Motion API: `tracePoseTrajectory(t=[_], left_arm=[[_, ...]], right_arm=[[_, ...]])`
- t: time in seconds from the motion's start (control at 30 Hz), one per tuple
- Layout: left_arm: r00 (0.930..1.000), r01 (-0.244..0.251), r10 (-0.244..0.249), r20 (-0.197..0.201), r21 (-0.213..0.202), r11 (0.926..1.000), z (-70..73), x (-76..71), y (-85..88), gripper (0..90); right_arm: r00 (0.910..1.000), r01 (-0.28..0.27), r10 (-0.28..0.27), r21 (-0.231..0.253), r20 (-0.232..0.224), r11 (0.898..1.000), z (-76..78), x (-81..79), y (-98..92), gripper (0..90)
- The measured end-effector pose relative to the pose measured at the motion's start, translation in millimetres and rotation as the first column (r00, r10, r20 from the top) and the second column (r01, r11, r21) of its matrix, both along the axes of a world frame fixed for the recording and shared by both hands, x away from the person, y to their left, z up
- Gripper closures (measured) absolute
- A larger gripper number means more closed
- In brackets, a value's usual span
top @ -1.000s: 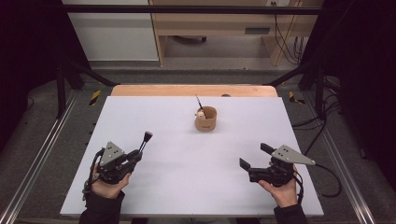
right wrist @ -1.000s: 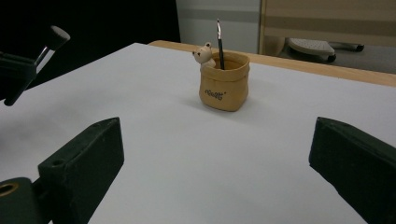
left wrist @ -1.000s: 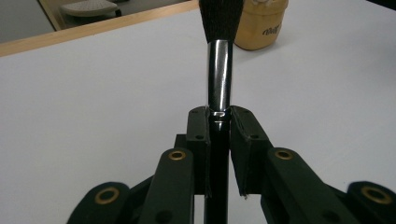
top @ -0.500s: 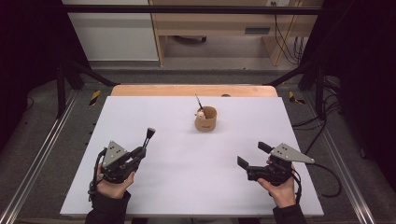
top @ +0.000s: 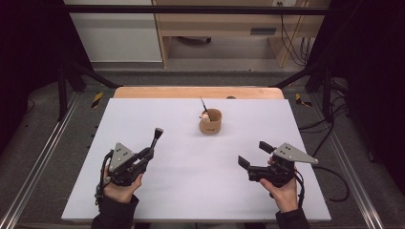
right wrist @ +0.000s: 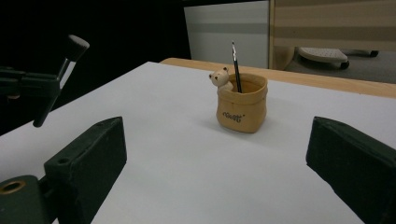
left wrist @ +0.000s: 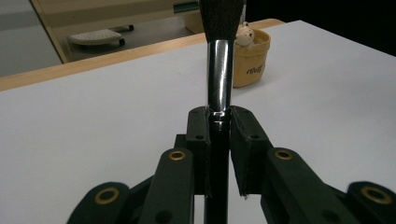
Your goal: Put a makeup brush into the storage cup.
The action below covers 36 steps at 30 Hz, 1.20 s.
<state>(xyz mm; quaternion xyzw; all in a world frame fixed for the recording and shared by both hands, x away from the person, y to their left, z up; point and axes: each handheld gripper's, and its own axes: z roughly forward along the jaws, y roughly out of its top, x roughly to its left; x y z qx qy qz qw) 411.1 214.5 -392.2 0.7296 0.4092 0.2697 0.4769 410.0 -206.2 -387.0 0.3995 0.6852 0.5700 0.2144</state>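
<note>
My left gripper is shut on a makeup brush with a black handle, silver ferrule and dark bristles. The brush points up and away from me toward the table's middle. In the left gripper view the jaws clamp the brush just below its ferrule. A tan pot with a small bear figure stands at the centre back, with a thin dark brush upright in it. My right gripper is open and holds nothing. It faces the pot from the front right.
The white table top has a wooden strip along its far edge. Metal frame rails run down both sides. A black cable trails off the right edge. Shelving and floor lie beyond.
Both grippers have crept forward toward the pot, the left one drifting right with the brush and the right one drifting left. The pot has not moved.
</note>
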Motion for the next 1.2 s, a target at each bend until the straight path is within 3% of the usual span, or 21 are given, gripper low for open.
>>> tracePoseTrajectory(t=[0.67, 1.2], left_arm=[[0.9998, 0.008, -0.007, 0.020, -0.029, 0.9996, 8.0, 4.3, -15.1, 77.9], [0.9989, 0.044, -0.043, 0.017, -0.051, 0.9977, 9.2, 9.6, -40.0, 77.9]], right_arm=[[0.9996, -0.014, 0.015, 0.047, -0.024, 0.999, 8.4, 11.8, 23.0, 5.9], [0.9990, -0.019, 0.023, 0.107, -0.038, 0.994, 15.8, 21.6, 41.1, 5.4]])
